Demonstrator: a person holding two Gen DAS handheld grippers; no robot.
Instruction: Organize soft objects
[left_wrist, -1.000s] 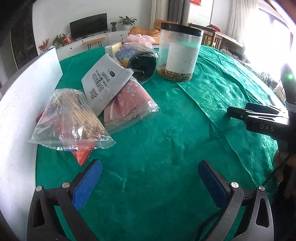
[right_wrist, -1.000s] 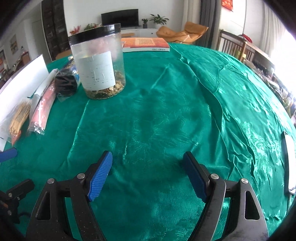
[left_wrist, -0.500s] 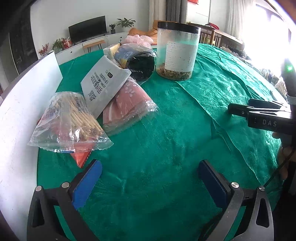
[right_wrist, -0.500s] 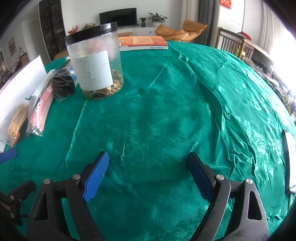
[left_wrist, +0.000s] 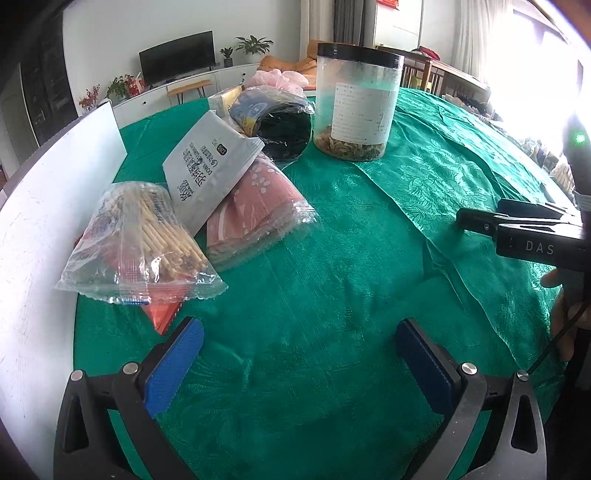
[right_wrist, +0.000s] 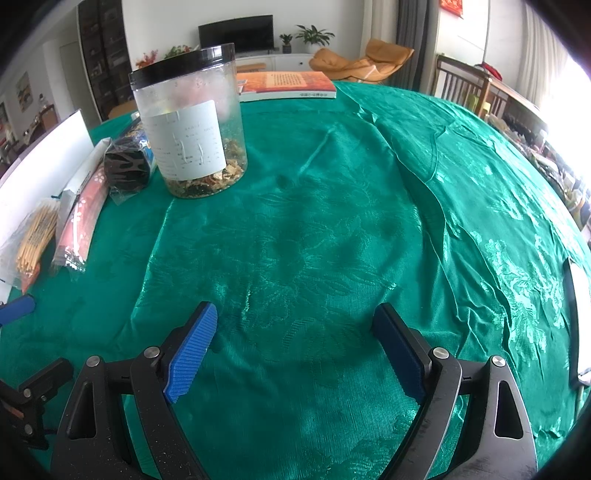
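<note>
Soft packets lie in a row on the green tablecloth: a clear bag of sticks, a pink patterned packet, a grey-white pouch lying on it, and a bag with a black item. My left gripper is open and empty, just in front of the stick bag. My right gripper is open and empty over bare cloth; the packets show at its left, with the stick bag and the pink packet. The right gripper's side shows in the left wrist view.
A clear jar with a black lid stands behind the packets, also in the right wrist view. A white board borders the left. A pink fluffy item and an orange book lie at the far side.
Both grippers have shifted slightly; the view of the packets and jar has drawn a little closer. Both stay open and empty.
</note>
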